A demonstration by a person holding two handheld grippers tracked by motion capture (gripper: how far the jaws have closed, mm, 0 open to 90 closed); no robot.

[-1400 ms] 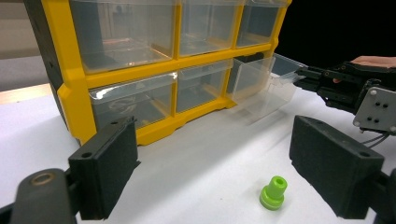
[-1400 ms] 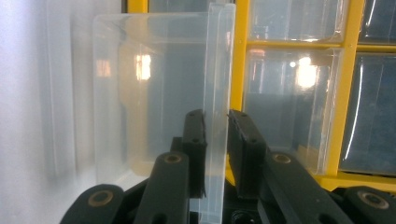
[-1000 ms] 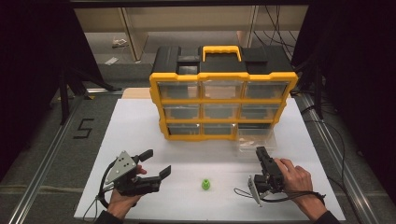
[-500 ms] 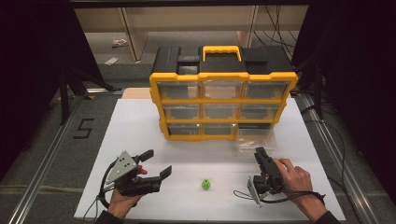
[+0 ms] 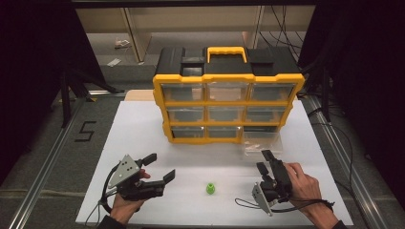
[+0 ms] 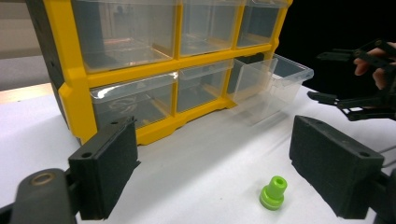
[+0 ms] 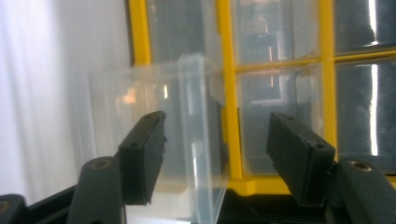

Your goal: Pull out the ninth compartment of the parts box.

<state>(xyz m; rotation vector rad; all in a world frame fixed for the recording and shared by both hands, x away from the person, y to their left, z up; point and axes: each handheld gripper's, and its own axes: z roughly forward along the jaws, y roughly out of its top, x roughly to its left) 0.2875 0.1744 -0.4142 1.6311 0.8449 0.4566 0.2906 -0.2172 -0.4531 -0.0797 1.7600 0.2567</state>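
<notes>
The small green cap (image 5: pixel 210 188) stands upright on the white counter (image 5: pixel 143 129), between the two claws and well in front of the yellow drawer cabinet (image 5: pixel 228 107), whose bottom right clear drawer (image 5: pixel 260 139) is pulled out onto the counter side. The left claw (image 5: pixel 159 168) lies low near the counter to the left of the cap, its jaws spread wide and holding nothing; in the left gripper view the cap (image 6: pixel 273 192) sits ahead of the pads and nearer the right-hand one. The right claw (image 5: pixel 265 161) points toward the open drawer, also wide open and empty, and in the right gripper view the drawer's clear front wall (image 7: pixel 198 140) stands between its jaws without either pad touching it. The work in hand looks like picking up the cap and dropping it into that drawer. To do it well, the left claw should slide forward and a little rightward so the cap sits midway between the pads, come down until the pads straddle its wider base rather than the narrow top, and close gently, since so light a piece could tip or skid away. The right claw would do best to steady the drawer without pushing it shut.
</notes>
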